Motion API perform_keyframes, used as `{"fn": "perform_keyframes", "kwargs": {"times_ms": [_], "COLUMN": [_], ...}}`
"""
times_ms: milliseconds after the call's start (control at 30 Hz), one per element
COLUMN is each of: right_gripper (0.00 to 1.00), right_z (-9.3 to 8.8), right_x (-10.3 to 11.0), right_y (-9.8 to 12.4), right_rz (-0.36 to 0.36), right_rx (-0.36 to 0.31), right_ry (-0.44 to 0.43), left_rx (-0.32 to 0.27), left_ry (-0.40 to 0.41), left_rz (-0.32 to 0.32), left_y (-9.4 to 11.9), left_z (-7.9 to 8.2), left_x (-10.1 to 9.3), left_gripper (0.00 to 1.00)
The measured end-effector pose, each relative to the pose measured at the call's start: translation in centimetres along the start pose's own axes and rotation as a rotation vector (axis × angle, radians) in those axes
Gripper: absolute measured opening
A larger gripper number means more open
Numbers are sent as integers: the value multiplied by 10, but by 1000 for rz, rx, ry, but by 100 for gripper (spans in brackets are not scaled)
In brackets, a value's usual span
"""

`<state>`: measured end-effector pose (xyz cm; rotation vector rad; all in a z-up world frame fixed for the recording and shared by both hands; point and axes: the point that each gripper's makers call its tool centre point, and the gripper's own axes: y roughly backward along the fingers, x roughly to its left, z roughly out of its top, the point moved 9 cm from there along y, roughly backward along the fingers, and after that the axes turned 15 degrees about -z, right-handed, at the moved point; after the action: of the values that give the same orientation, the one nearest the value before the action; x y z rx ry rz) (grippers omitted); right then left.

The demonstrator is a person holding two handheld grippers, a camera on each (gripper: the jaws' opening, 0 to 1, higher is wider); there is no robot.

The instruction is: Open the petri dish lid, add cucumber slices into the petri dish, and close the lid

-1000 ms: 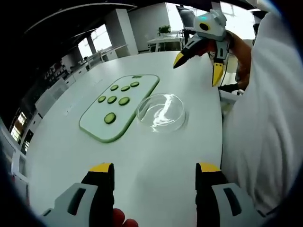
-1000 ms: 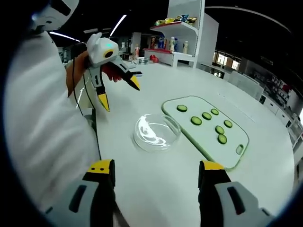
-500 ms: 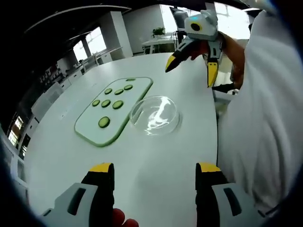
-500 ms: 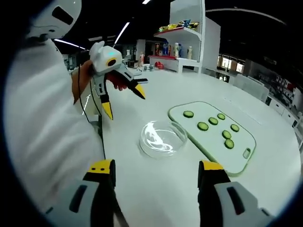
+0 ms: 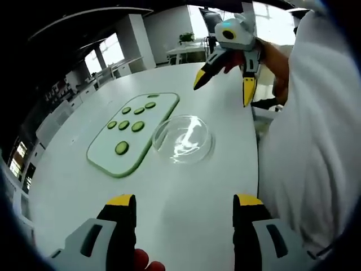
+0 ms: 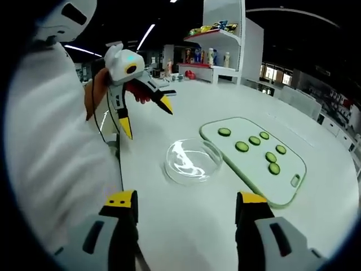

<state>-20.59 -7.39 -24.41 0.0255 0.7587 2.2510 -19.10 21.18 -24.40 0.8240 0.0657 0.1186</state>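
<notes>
Six cucumber slices lie on one cutting board; one petri dish sits beside it on the worktop, ahead of the claw.

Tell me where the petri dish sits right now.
The petri dish rests on the white table, right beside the cutting board of cucumber slices, lid on. Both tools are above the table, away from it.

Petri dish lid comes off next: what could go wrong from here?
The petri dish is clear glass with glare, so the lid edge is hard to judge; the open jaws might slip or push the dish. It sits beside the cutting board, so a shove could knock it into the cucumber slices.
</notes>
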Motion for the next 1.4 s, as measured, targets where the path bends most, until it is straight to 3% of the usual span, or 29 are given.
{"fn": "perform_keyframes", "kwargs": {"times_ms": [267, 400, 567, 733, 900, 1267, 1400], "right_gripper": [70, 70, 70, 70, 70, 70, 77], "right_z": [-3, -3, -6, -5, -11, -18, -19], "right_x": [-3, -4, -6, -6, -11, -11, -11], "right_y": [0, -1, -4, -4, -10, -18, -21], "right_rz": [-13, -13, -18, 24, 17, 29, 29], "right_rx": [12, 12, 20, -41, -35, -34, -52], "right_ry": [4, 1, -1, -26, -44, -33, -26], "left_rx": [-2, -3, -1, -15, -24, -52, -60], "left_ry": [3, 48, 23, 15, -40, -43, -84], "left_rz": [-1, 12, 12, 49, 63, 41, 33], "left_y": [-2, -3, -4, -5, -6, -8, -9], "left_z": [-2, -6, -5, -7, -7, -13, -13], "left_x": [3, 9, 8, 16, 18, 20, 19], "left_gripper": [68, 68, 68, 68, 69, 69, 70]}}
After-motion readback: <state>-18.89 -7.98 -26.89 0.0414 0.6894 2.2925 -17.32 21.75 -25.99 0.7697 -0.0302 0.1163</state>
